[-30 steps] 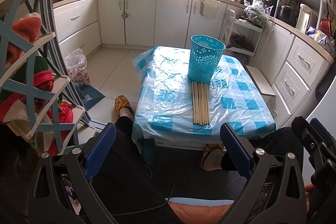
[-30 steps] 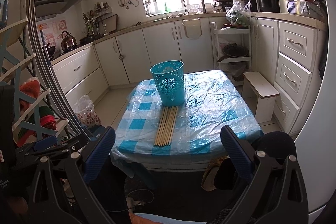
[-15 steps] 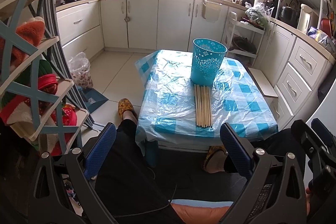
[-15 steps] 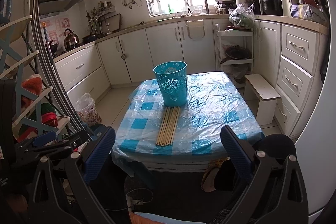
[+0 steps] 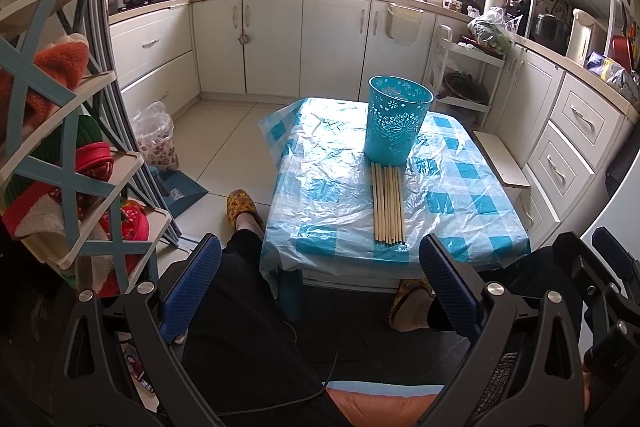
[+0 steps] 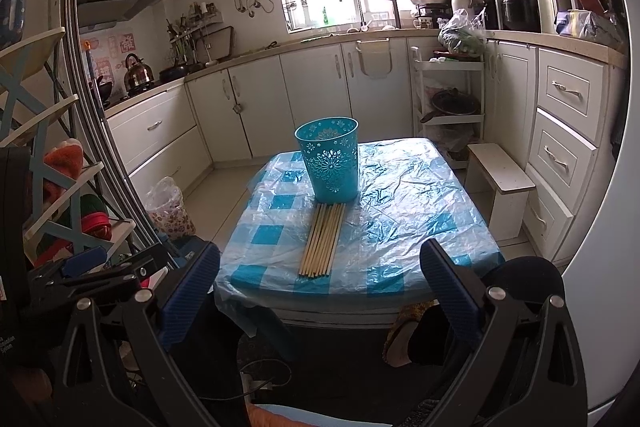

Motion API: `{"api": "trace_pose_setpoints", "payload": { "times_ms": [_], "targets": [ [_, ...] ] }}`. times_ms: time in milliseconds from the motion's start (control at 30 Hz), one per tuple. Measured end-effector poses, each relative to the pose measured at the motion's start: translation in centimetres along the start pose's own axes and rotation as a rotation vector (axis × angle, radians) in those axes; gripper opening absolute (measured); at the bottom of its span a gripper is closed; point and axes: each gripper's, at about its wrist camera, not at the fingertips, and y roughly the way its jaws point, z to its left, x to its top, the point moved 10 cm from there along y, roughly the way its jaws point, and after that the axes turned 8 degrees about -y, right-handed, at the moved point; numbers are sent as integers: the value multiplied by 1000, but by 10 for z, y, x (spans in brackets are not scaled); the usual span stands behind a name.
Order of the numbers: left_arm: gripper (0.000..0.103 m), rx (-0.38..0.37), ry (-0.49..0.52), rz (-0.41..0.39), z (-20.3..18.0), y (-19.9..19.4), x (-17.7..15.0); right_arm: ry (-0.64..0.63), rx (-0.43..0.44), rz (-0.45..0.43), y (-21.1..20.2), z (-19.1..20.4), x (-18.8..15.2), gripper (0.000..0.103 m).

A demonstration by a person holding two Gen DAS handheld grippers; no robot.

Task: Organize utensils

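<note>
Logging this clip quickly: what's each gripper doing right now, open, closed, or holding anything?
Left gripper: open, holding nothing, short of the table.
Right gripper: open, holding nothing; chopsticks lie untouched by the teal basket.

Both black two-finger grippers with blue ribbed pads, the left gripper (image 5: pixel 320 283) and the right gripper (image 6: pixel 320 287), are held low with jaws spread wide, empty.
</note>
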Motion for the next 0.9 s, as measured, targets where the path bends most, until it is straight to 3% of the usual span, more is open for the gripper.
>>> {"api": "trace_pose_setpoints", "payload": {
  "times_ms": [900],
  "targets": [
    [95,2,6,27,-1,7,-8,-12,27,44,9,4,-11,96]
  ]
}}
